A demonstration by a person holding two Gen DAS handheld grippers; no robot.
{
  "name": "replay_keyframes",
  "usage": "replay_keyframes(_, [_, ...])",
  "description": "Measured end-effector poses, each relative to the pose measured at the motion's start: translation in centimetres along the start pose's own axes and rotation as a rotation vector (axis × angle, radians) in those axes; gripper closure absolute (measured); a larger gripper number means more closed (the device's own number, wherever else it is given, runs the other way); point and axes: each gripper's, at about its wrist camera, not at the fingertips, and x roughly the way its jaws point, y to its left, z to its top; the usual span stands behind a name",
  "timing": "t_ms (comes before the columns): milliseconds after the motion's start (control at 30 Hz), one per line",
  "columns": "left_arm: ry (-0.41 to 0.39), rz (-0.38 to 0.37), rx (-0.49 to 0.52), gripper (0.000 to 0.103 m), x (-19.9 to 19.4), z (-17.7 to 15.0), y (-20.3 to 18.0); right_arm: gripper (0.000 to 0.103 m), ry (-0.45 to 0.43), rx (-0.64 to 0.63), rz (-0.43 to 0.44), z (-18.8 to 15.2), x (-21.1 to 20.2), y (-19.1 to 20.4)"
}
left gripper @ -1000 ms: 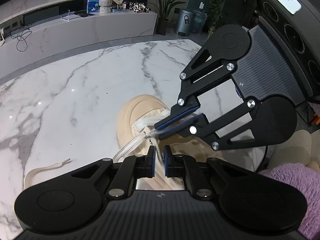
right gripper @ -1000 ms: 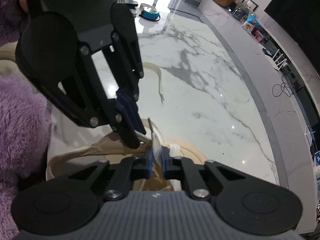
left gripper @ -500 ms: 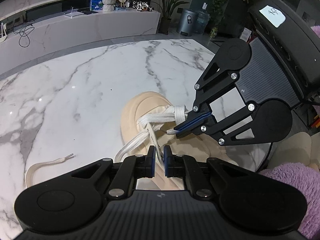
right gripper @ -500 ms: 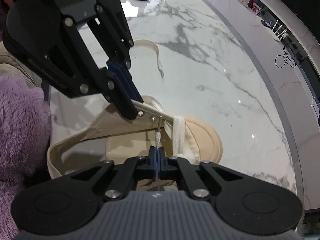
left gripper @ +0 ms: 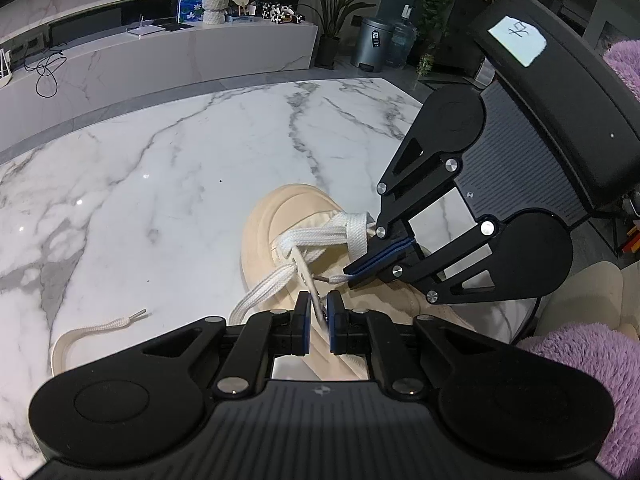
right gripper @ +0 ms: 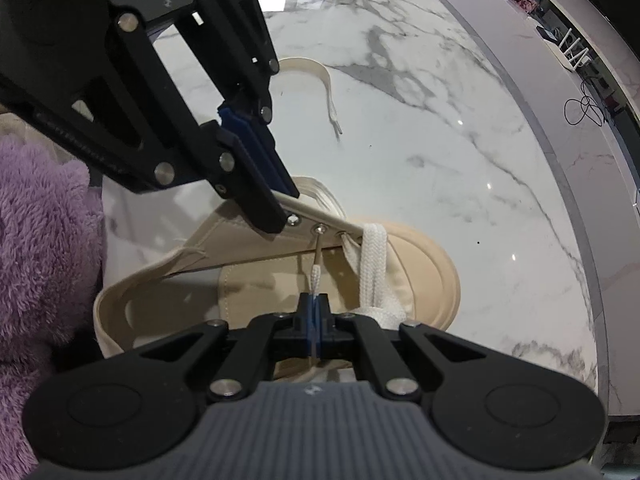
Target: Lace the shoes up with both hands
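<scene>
Shoe (right gripper: pixel 416 276) is lying on the desk (right gripper: pixel 440 128); right gripper (right gripper: pixel 314 312) is pinching the lace tip (right gripper: pixel 314 276), left gripper (left gripper: pixel 318 310) is clamping the eyelet flap (right gripper: pixel 320 220).

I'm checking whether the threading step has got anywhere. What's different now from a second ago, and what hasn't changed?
The right tongs closed on the lace tip, which they only straddled before, and drew back from the eyelet flap, leaving the aglet poking through an eyelet. The left tongs kept pinching that flap. The shoe and the loose lace end stayed put on the marble table.
</scene>
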Motion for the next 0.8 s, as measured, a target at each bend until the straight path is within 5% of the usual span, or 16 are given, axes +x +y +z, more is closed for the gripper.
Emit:
replay_keyframes(567, [-0.053, -0.036, 0.077, 0.097, -1.7, 0.5, -1.0, 0.101, -0.021, 0.008, -0.029, 0.1, -0.8, -0.2])
replay_keyframes(800, [-0.032, 0.025, 0.19, 0.096, -2.3, 0.7, -0.7, 0.101, -0.067, 0.043, -0.046, -0.2, -2.0, -0.6])
